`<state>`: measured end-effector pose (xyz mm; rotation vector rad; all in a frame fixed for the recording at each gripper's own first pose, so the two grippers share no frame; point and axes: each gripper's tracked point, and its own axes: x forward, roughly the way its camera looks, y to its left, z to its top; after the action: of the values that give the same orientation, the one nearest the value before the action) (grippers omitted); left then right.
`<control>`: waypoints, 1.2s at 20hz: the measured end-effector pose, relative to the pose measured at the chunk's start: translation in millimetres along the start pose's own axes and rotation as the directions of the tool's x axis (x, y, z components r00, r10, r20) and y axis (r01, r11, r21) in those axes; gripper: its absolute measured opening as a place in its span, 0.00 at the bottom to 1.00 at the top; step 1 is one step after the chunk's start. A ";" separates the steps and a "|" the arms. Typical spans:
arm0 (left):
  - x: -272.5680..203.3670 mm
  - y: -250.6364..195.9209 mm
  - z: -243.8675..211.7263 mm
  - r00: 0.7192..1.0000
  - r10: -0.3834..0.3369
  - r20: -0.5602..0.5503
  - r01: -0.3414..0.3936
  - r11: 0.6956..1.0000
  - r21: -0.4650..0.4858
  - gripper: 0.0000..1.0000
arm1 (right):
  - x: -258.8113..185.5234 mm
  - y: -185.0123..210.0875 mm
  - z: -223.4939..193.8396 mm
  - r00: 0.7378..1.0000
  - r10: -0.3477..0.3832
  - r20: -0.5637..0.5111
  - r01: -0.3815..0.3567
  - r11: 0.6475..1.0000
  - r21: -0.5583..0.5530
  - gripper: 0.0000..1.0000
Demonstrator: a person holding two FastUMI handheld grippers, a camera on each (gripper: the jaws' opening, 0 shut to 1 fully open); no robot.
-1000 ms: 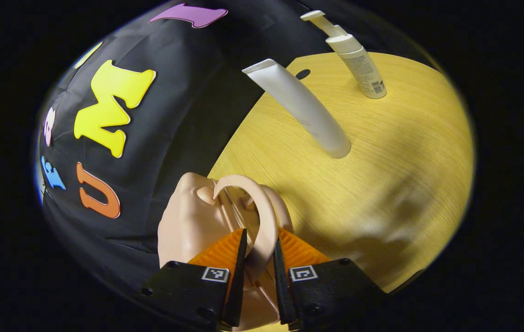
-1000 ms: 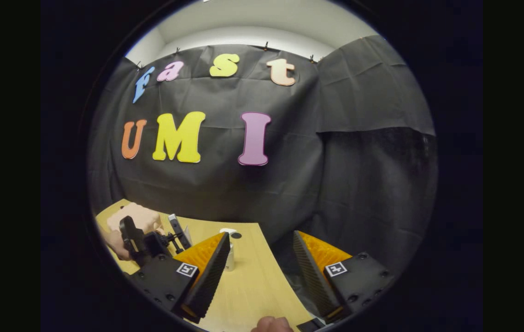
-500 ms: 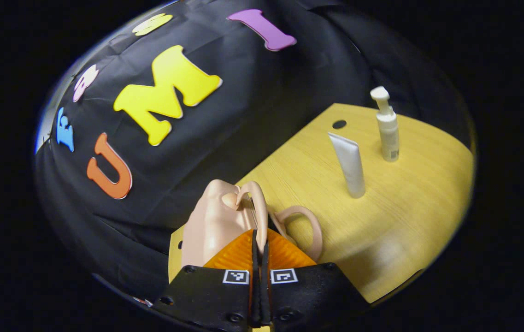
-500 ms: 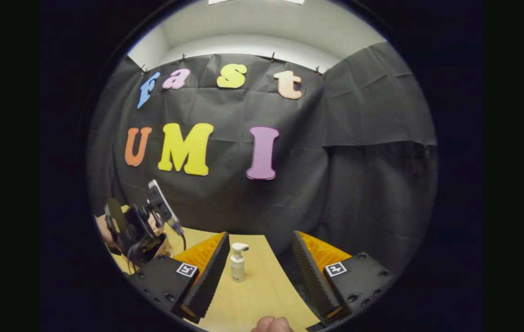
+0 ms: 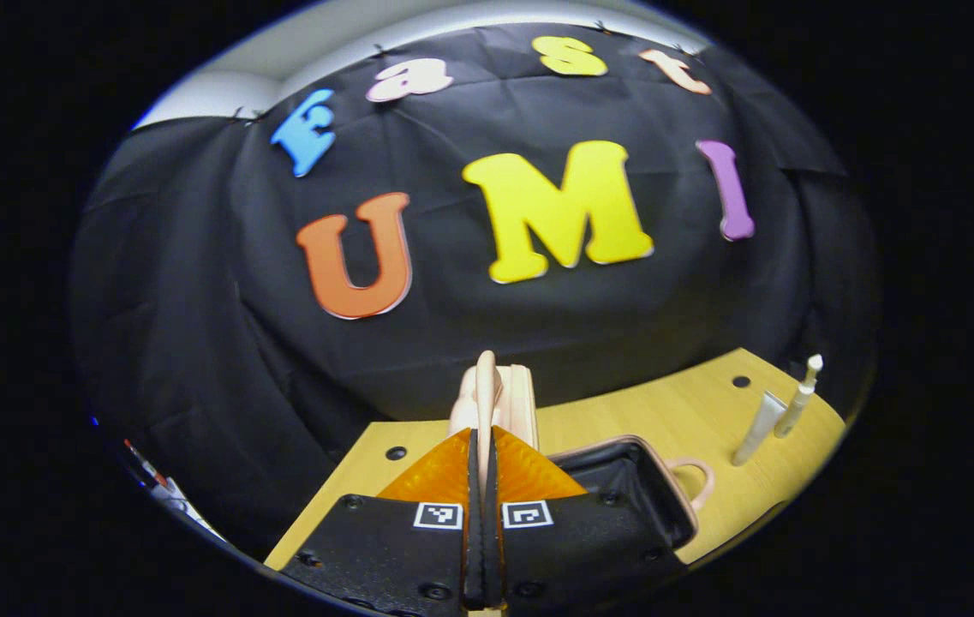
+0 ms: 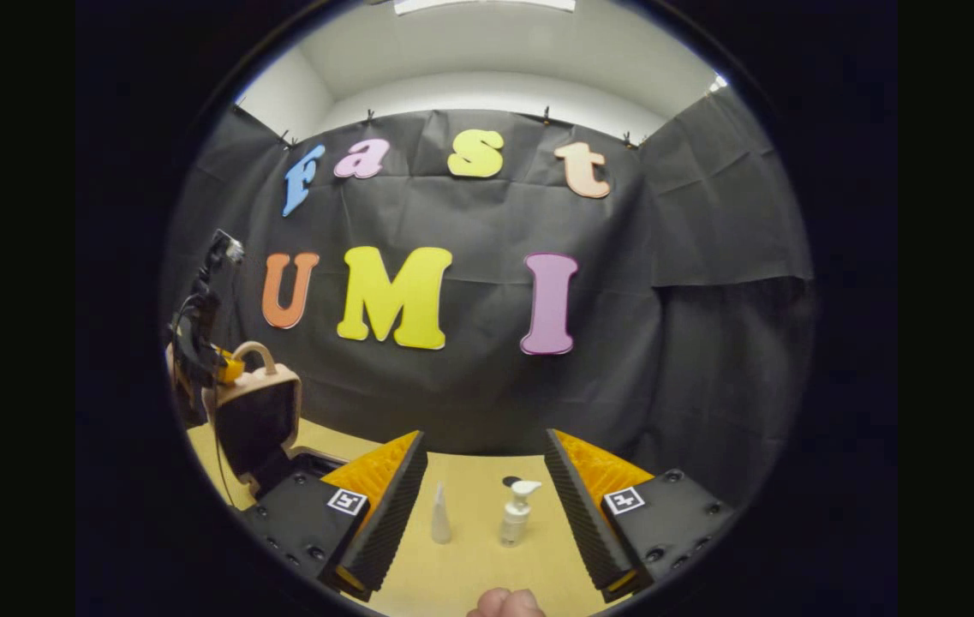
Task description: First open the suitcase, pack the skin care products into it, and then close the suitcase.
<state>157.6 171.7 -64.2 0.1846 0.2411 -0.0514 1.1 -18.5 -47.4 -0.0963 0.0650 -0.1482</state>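
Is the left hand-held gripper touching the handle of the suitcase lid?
Touching. In the left gripper view, the left hand-held gripper is closed on the lid handle, which rises from between both fingers.

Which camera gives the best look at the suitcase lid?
The right gripper view: the raised suitcase lid shows its dark lining and handle. The left gripper view sees it edge-on, above that hand-held gripper.

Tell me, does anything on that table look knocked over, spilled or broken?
Nothing stands out. The tube and the pump bottle stand upright, apart, on the table. The suitcase is open, its lid raised by the handle in the left gripper.
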 end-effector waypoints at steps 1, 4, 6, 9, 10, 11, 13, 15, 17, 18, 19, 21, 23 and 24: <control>-4.1 21.2 -13.6 1.000 0.019 0.003 -0.019 0.999 -0.050 0.03 | 2.2 6.2 3.5 1.000 -0.001 0.004 0.001 1.000 -0.019 0.81; 4.2 89.7 -54.9 0.998 0.060 -0.018 -0.062 0.983 -0.173 0.03 | 7.4 29.5 7.1 1.000 0.021 -0.006 -0.022 0.998 -0.053 0.81; 25.5 120.1 -89.3 0.994 0.080 -0.069 -0.093 0.972 -0.215 0.05 | 10.2 40.5 5.0 1.000 0.023 -0.018 -0.024 0.997 -0.075 0.81; 55.3 148.1 -157.2 0.980 0.087 -0.182 -0.135 0.953 -0.273 0.05 | 9.5 51.4 -4.2 0.999 0.010 -0.053 -0.014 0.997 -0.078 0.82; 62.8 155.3 -184.8 0.970 0.085 -0.228 -0.153 0.942 -0.298 0.05 | 9.0 54.5 -6.0 0.998 0.009 -0.063 -0.014 0.996 -0.088 0.82; 65.8 157.6 -208.8 0.961 0.073 -0.267 -0.162 0.929 -0.331 0.05 | 8.6 56.2 -7.3 0.998 0.004 -0.068 -0.011 0.994 -0.106 0.82; 70.3 158.7 -250.7 0.932 0.040 -0.360 -0.193 0.896 -0.399 0.05 | 10.5 57.8 -9.6 0.997 -0.008 -0.076 -0.001 0.992 -0.129 0.81; 73.1 151.5 -268.9 0.921 0.005 -0.390 -0.193 0.873 -0.447 0.06 | 12.1 59.9 -13.3 0.996 -0.017 -0.089 0.005 0.991 -0.136 0.81; 75.1 152.5 -281.3 0.909 -0.009 -0.416 -0.205 0.861 -0.466 0.08 | 13.0 65.7 -17.3 0.995 -0.013 -0.103 -0.001 0.991 -0.135 0.81; 75.1 150.1 -287.5 0.903 -0.016 -0.430 -0.204 0.864 -0.461 0.10 | 13.3 71.1 -17.0 0.995 -0.006 -0.103 -0.009 0.990 -0.140 0.81; 73.0 148.7 -294.1 0.890 -0.019 -0.455 -0.204 0.877 -0.436 0.16 | 13.8 76.5 -16.2 0.995 0.004 -0.102 -0.018 0.990 -0.143 0.81; 74.8 157.3 -288.6 0.908 0.012 -0.418 -0.198 0.893 -0.403 0.24 | 13.9 83.7 -20.7 0.993 0.022 -0.113 -0.037 0.991 -0.132 0.81; 66.2 159.3 -282.3 0.907 0.034 -0.419 -0.206 0.905 -0.373 0.40 | 13.9 89.4 -24.5 0.992 0.041 -0.122 -0.055 0.992 -0.116 0.81; 61.5 157.3 -271.3 0.915 0.041 -0.402 -0.200 0.911 -0.362 0.43 | 14.9 90.6 -25.1 0.991 0.048 -0.122 -0.062 0.992 -0.112 0.82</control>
<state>165.6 375.3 -310.4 -0.2014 0.6294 0.1634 27.1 66.2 -82.4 -0.2010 0.1950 -0.0946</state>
